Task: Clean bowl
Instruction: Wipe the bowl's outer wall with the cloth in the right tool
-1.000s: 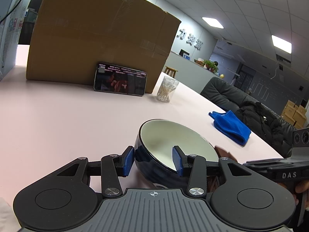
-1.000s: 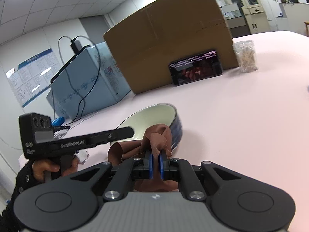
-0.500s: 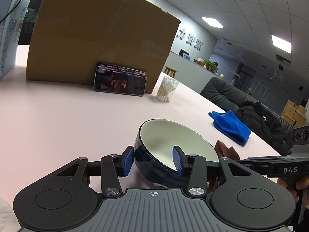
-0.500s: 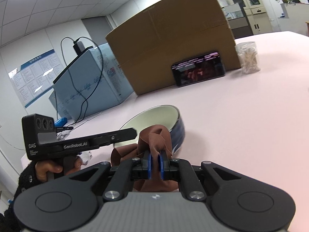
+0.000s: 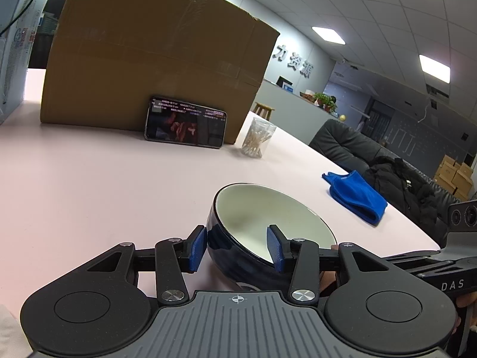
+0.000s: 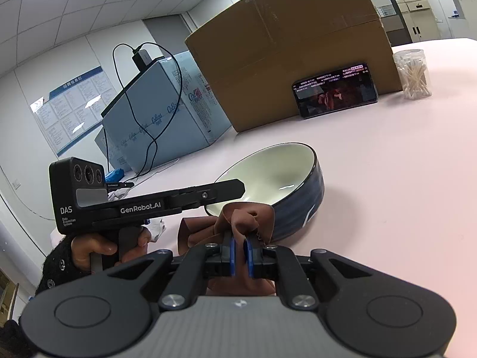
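Note:
A dark blue bowl (image 5: 259, 211) with a white inside sits tilted on the pink table (image 5: 89, 194), its mouth turned toward the right gripper. My left gripper (image 5: 236, 249) is shut on the bowl's near wall, one blue pad outside and one inside. In the right wrist view the left gripper (image 6: 235, 186) reaches the bowl (image 6: 277, 170) at its rim. My right gripper (image 6: 240, 256) is shut on a bunched brown cloth (image 6: 250, 217), just in front of the bowl's lower rim. I cannot tell whether the cloth touches the bowl.
A big cardboard box (image 5: 155, 59) stands at the back with a phone (image 5: 184, 126) leaning on it and a jar of cotton swabs (image 5: 258, 137) beside it. A blue cloth (image 5: 357, 197) lies near the table's right edge. A pale blue box (image 6: 161, 110) with a cable stands left.
The right gripper with the brown cloth has shifted slightly near the bowl, so less of the cloth shows in the left wrist view. The left gripper and the bowl have stayed still.

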Demonstrator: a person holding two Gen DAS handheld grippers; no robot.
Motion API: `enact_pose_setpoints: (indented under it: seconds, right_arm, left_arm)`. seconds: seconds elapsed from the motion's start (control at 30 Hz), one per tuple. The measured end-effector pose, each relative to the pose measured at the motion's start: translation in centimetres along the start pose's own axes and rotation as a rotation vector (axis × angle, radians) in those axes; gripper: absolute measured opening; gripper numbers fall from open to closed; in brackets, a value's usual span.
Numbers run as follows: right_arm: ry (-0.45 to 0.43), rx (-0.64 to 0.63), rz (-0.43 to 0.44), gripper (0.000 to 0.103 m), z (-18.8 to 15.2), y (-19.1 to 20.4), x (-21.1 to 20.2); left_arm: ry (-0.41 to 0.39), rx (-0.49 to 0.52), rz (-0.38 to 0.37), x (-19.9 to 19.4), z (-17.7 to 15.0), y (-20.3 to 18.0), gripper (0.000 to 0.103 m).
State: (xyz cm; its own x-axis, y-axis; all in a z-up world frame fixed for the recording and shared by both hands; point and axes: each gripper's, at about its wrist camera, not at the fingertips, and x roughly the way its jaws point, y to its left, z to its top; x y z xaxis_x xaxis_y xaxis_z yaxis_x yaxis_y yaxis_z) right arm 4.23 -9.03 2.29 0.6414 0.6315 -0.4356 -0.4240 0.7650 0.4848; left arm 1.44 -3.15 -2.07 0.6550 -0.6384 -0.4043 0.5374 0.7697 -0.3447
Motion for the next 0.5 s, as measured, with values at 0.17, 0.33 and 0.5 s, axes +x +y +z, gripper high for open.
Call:
enact_pose_setpoints:
  seconds: [0.17,0.33,0.5]
  right_arm:
    - [-0.036,0.009,-0.056,0.010,0.2,-0.6,-0.9]
    - [-0.018,0.010,-0.032,0.010,0.0,-0.4,-0.3]
    - [0.013,0.000,0.021,0.010,-0.3,0.3,0.6]
  left_arm:
    - [0.000,0.001,0.001,0.0,0.0,-0.2,0.042]
    - [0.000,0.001,0.001,0.1,0.0,-0.1,0.042]
    - [0.000,0.001,0.001,0.1,0.1,-0.2,0.042]
